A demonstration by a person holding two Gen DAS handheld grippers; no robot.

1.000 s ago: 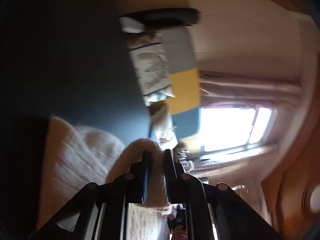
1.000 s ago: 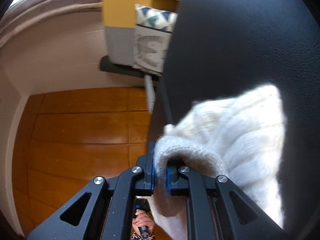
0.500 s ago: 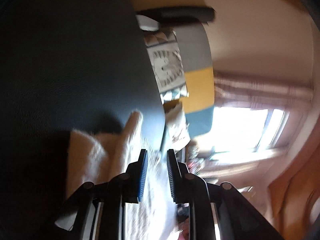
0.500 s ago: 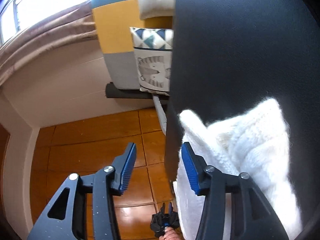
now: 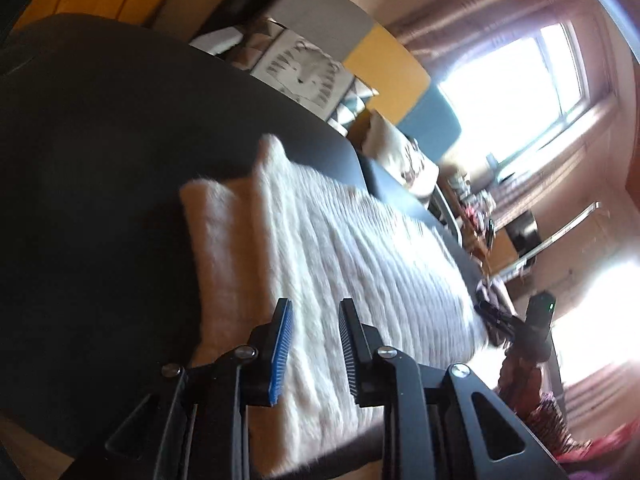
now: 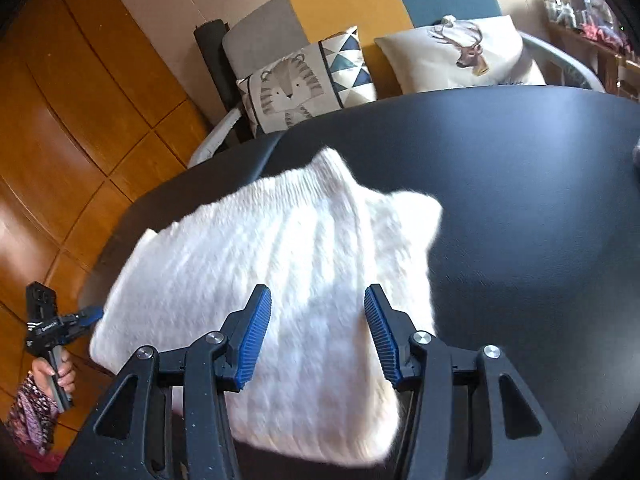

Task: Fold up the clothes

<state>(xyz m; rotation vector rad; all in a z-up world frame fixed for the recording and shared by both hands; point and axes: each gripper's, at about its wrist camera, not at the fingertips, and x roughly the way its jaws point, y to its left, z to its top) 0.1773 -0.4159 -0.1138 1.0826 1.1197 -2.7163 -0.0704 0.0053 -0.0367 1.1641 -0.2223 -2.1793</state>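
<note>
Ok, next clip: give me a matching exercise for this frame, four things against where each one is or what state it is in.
Things:
1. white knit sweater
2. tiger cushion
3. deer cushion
4. right gripper

Places or states:
A. on the sofa, beside the grey backrest panel
B. folded, lying on the black table
C. jaws apart, above the knit, holding nothing
D. on the sofa, below the blue backrest panel

Pairs: 1-B, 2-A, 3-D, 4-C
</note>
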